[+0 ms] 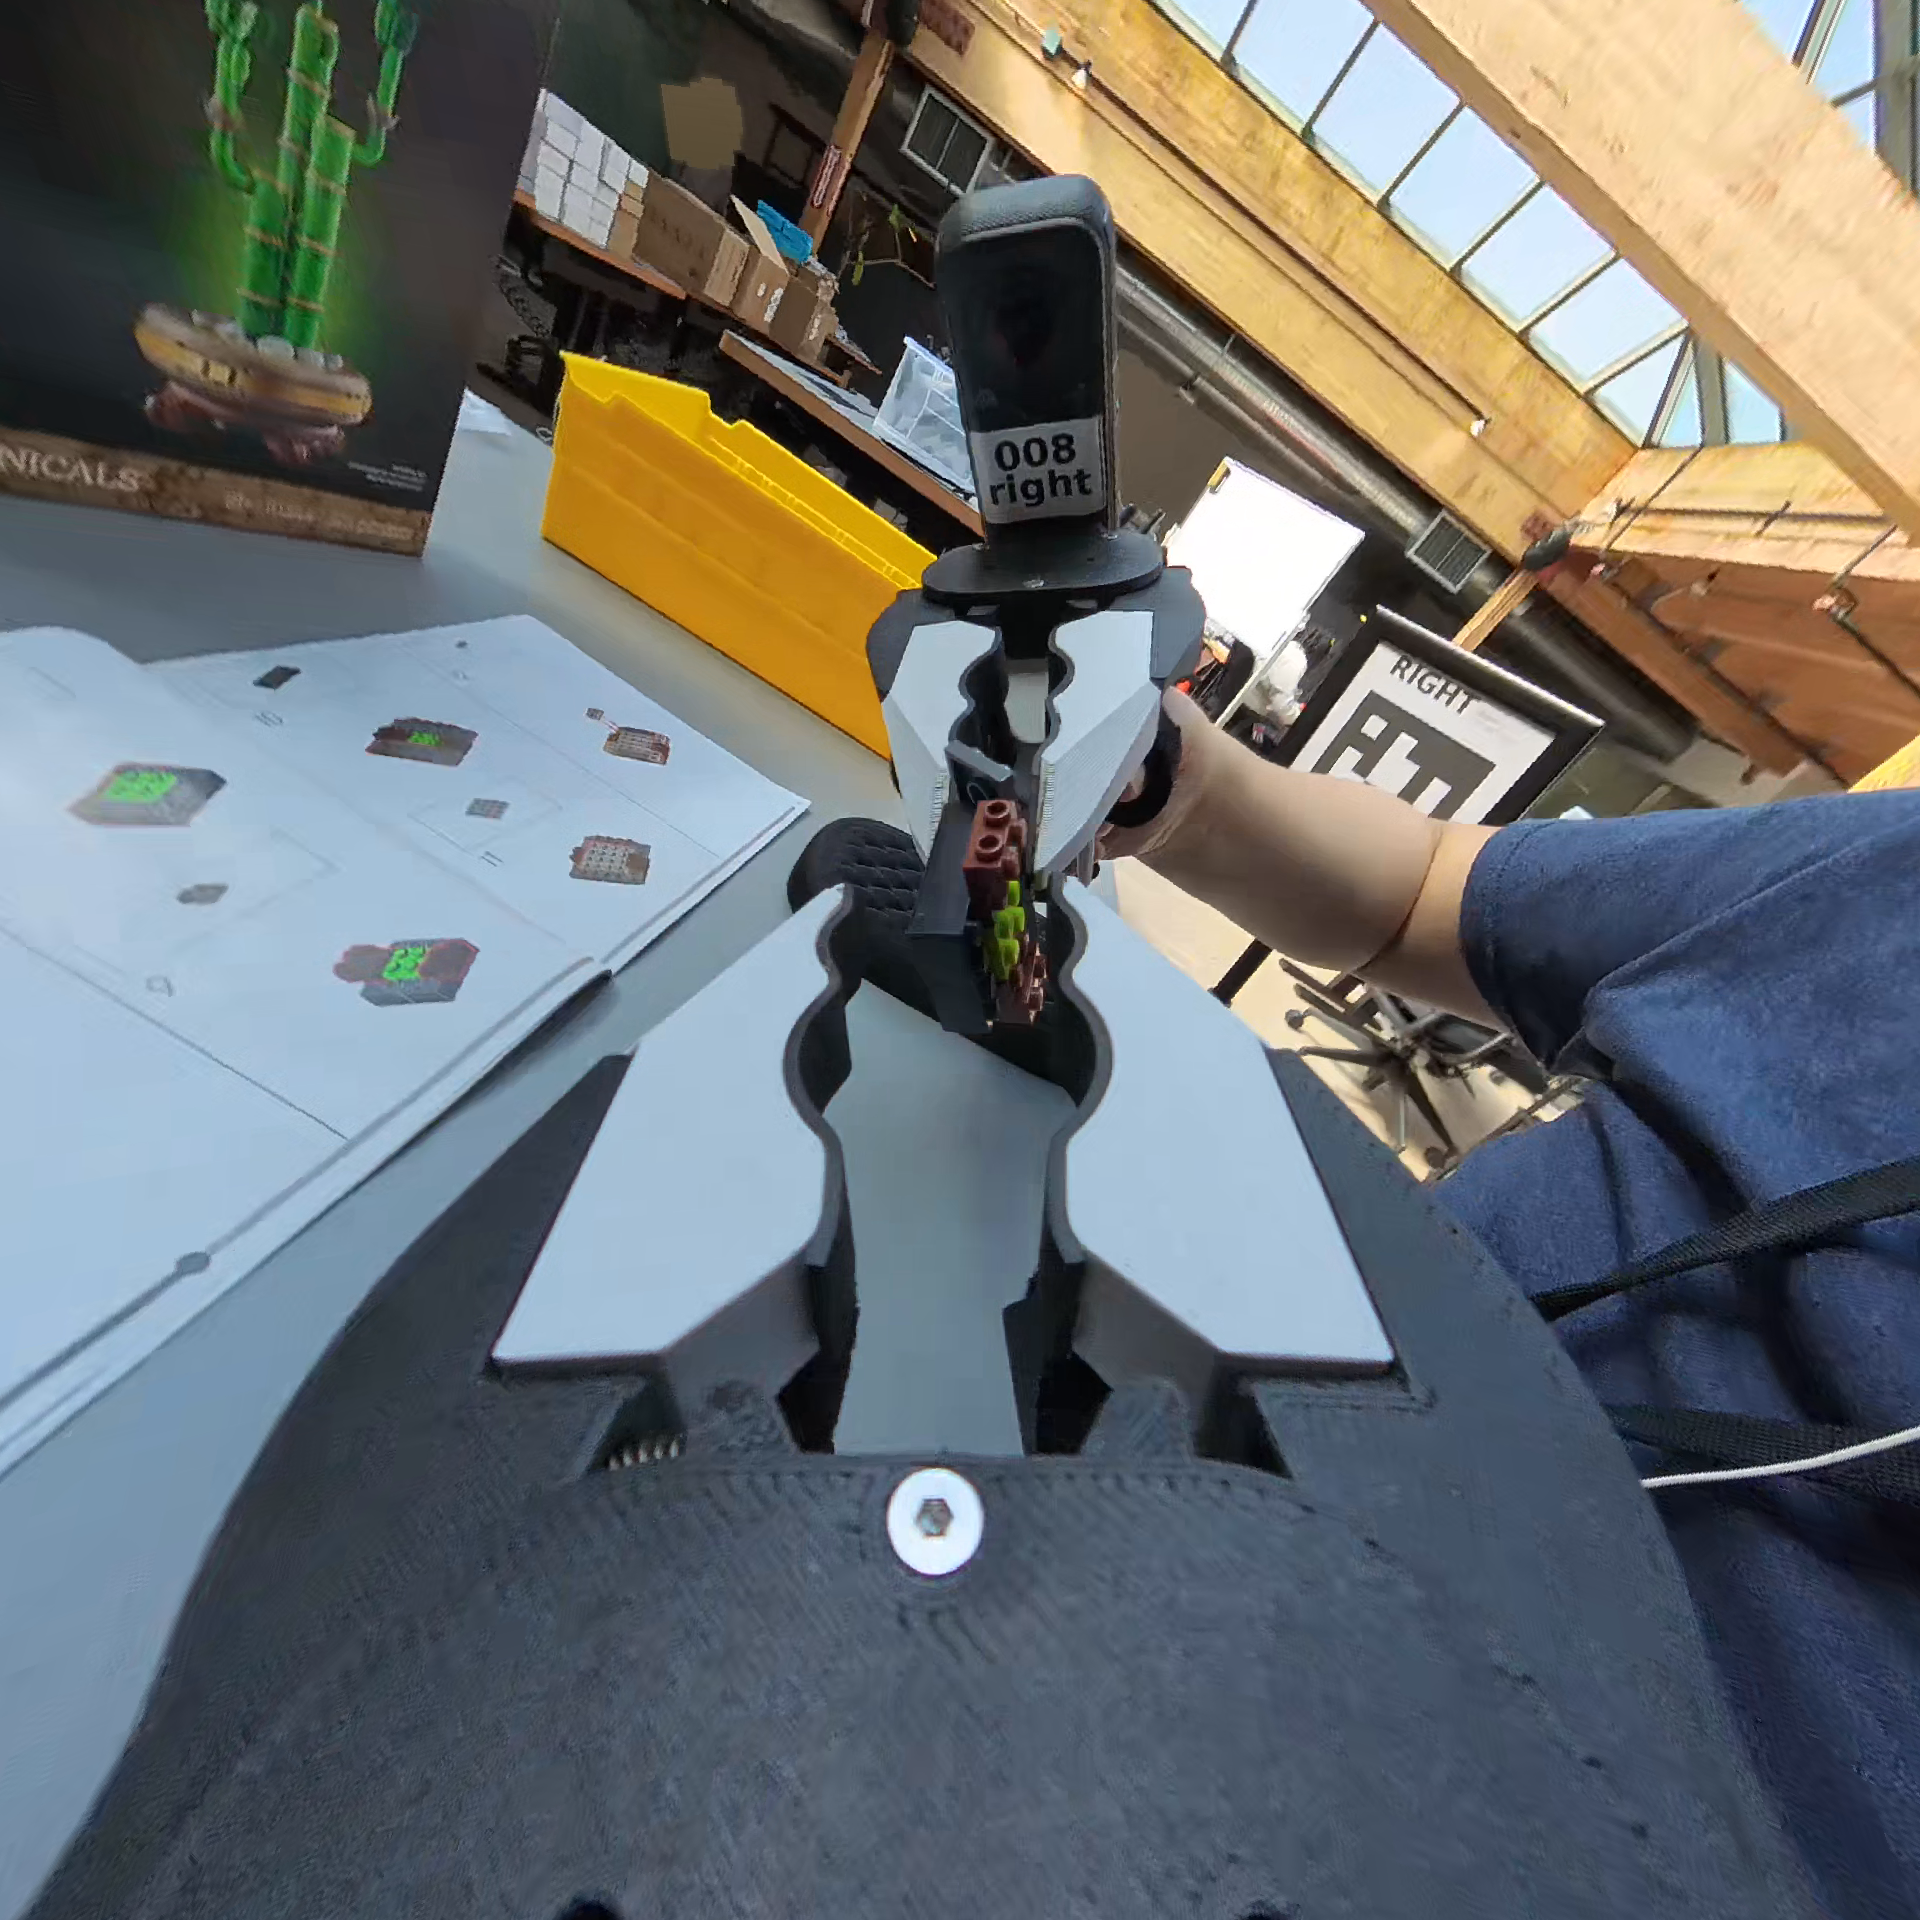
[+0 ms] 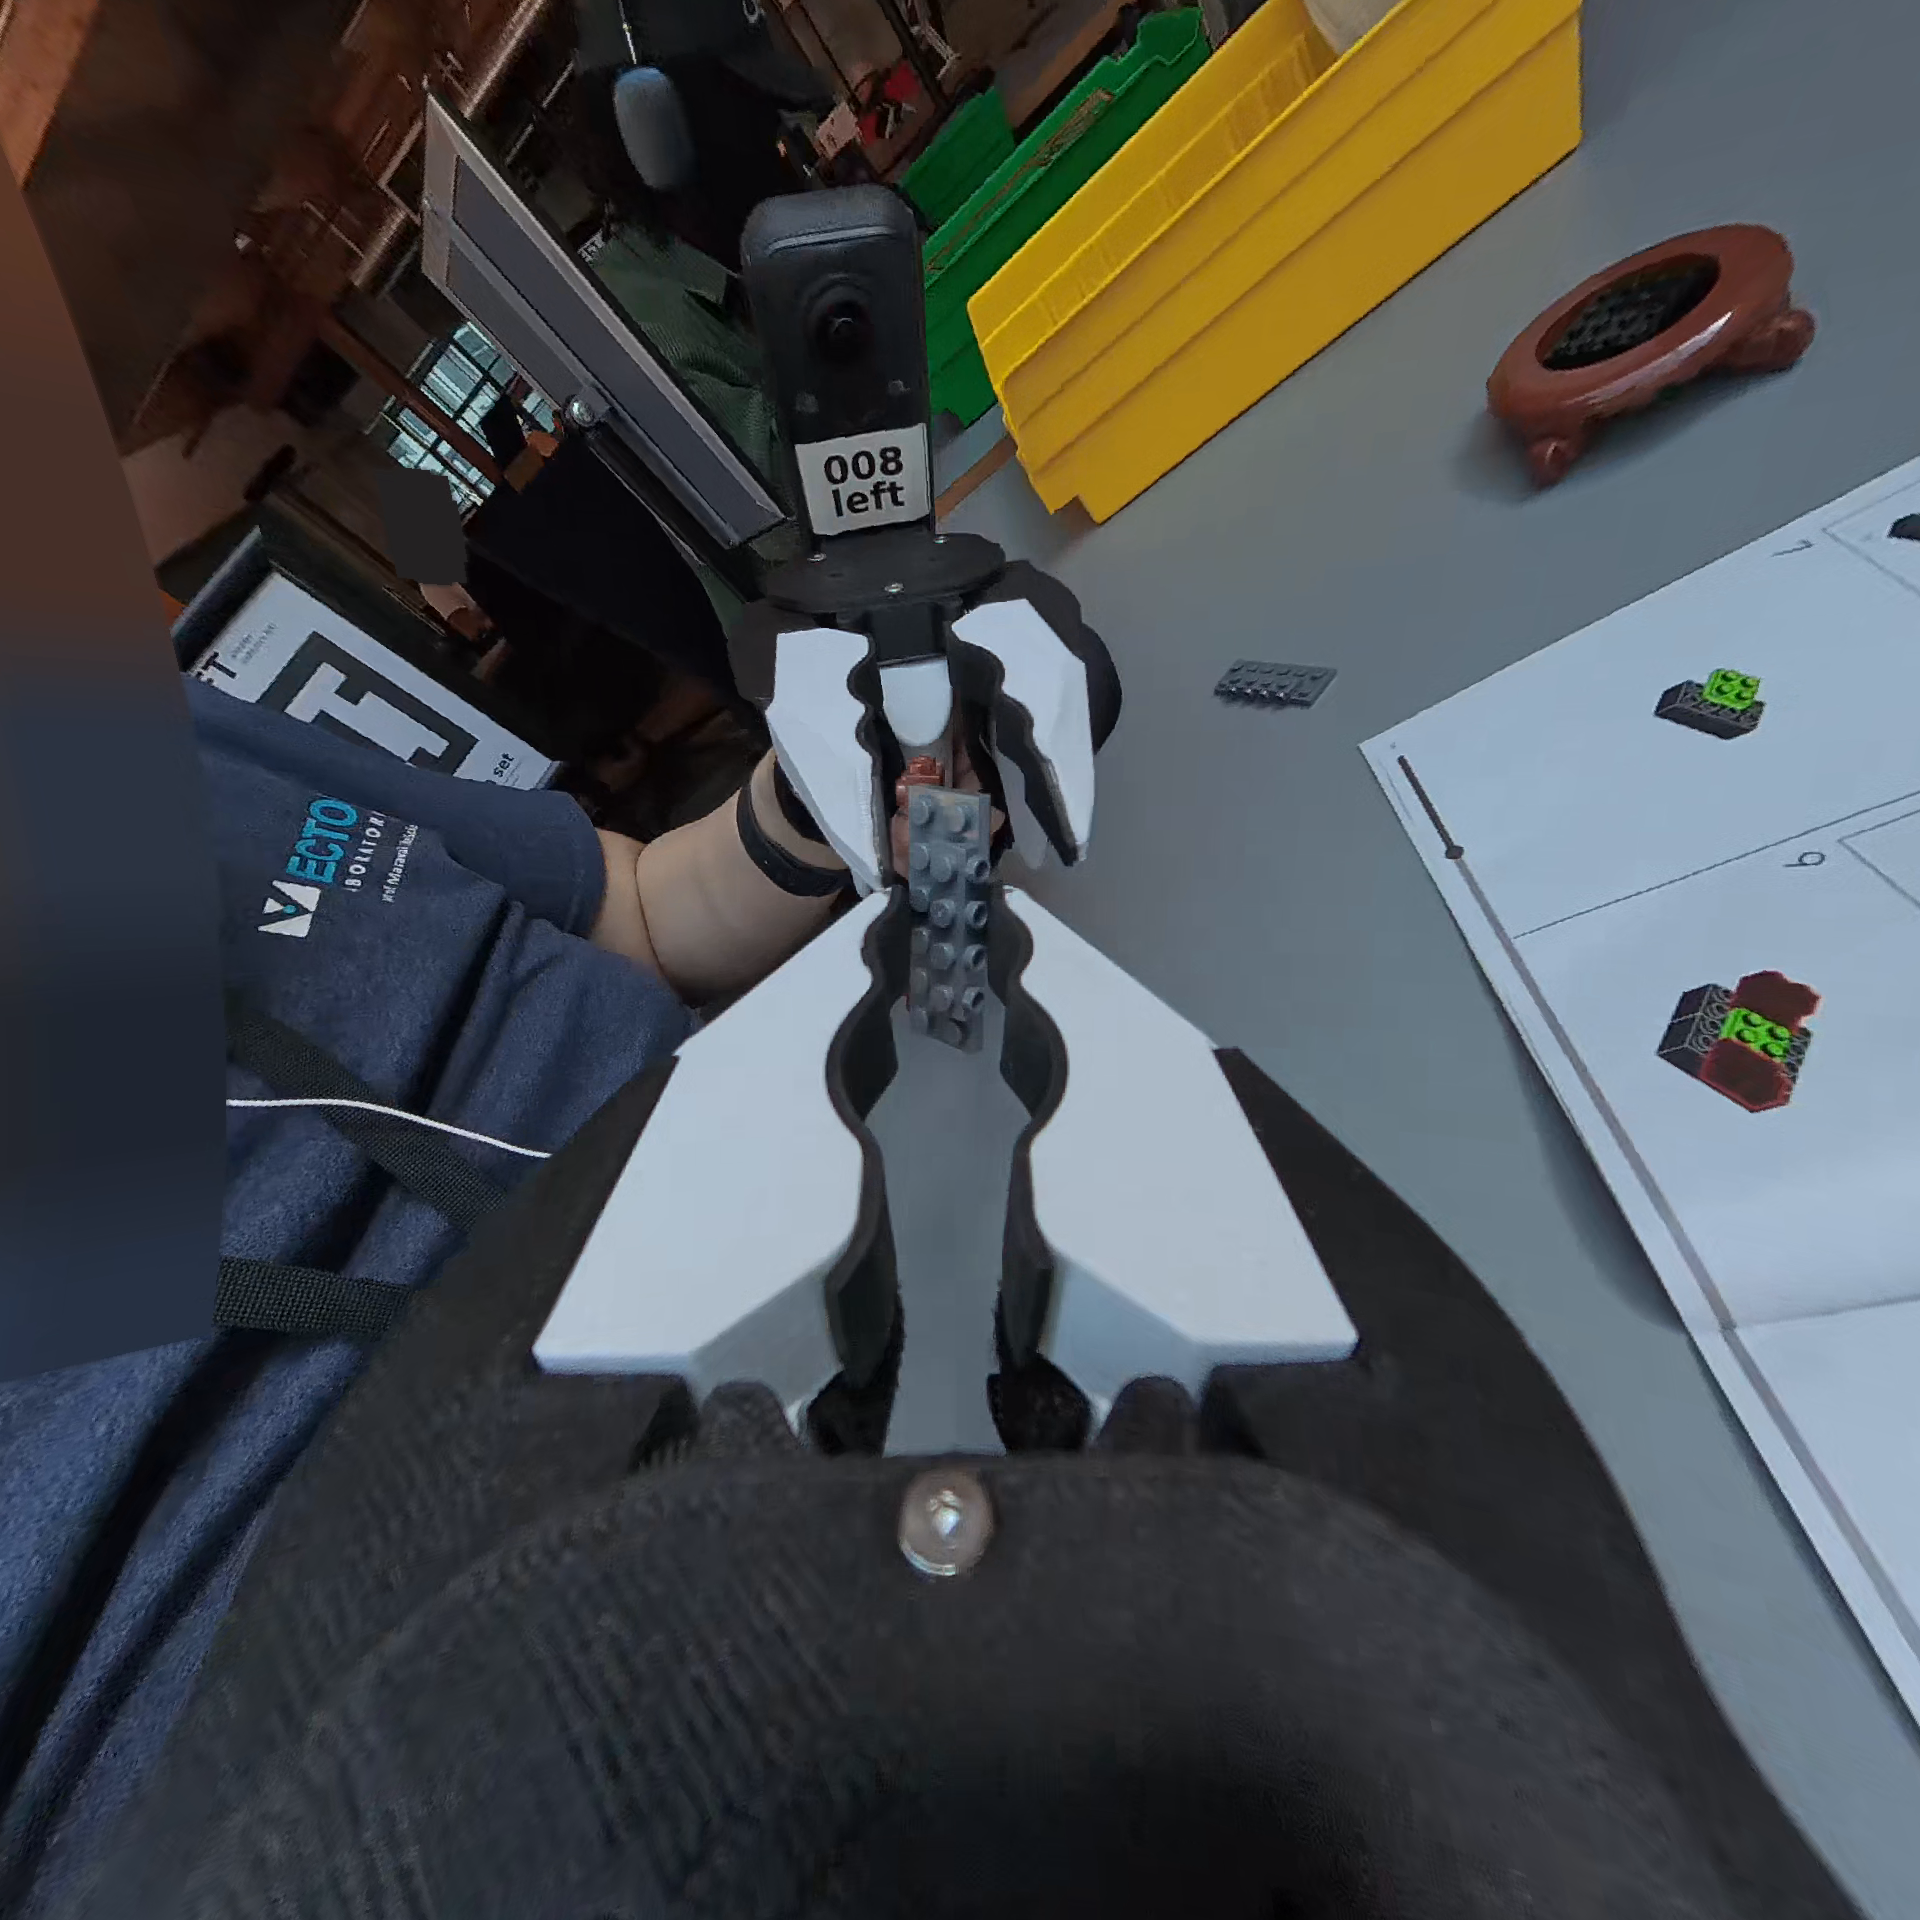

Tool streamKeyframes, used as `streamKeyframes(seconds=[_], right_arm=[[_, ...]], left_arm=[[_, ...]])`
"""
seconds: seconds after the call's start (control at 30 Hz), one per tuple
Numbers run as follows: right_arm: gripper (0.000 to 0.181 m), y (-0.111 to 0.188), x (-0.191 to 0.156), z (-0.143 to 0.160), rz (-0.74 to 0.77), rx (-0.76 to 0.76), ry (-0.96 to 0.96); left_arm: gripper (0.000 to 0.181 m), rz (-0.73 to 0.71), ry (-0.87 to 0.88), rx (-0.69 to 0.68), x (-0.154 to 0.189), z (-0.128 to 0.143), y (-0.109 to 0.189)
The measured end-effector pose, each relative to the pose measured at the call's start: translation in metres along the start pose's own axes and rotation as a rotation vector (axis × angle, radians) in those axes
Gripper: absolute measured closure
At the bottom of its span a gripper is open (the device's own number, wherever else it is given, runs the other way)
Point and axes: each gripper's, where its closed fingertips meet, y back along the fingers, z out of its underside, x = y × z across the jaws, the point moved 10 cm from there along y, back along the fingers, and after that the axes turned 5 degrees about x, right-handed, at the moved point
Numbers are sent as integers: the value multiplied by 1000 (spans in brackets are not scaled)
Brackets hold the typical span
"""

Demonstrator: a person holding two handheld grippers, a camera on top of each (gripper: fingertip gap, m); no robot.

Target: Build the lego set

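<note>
A small lego assembly of brown and lime bricks on a dark plate is held in the air between the two grippers. The right wrist view shows its grey studded plate side. My right gripper is shut on the assembly and also shows in the left wrist view, facing my left gripper. My left gripper is open, its fingertips on either side of the assembly's other end, which sits nearer the right finger. It also shows in the right wrist view.
An open instruction booklet lies on the grey table. A yellow bin, a green bin and the set's box stand behind. A brown round stand and a loose black plate lie on the table. Both grippers' tips are close together, under 4 cm apart.
</note>
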Motion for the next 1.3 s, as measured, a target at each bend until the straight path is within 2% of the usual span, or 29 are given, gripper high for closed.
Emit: streamKeyframes(seconds=[0.07,0.17,0.33,0.47,0.57,0.67,0.8,0.97,1.3], right_arm=[[168,-5,2,4,15,-42,-46],[168,-9,7,4,74,-83,-95],[168,-14,3,-2,116,-157,-166],[168,-17,0,-9,124,-190,-219],[168,-19,0,-12,130,-208,-239],[168,-23,-1,-16,143,-236,-247],[168,-28,-7,-30,193,-306,-212],[167,-39,-23,-62,320,-453,-86],[167,-61,-69,-110,538,-587,192]], left_arm=[[150,-16,87,17,-7,10,3],[162,-14,226,62,-11,20,4],[154,42,391,186,-14,33,3],[153,76,396,205,-14,37,11],[164,65,352,216,-13,36,19],[165,57,347,206,-13,37,20],[166,65,398,248,-13,36,21],[166,53,433,408,-6,32,17],[167,35,380,617,13,2,20]])
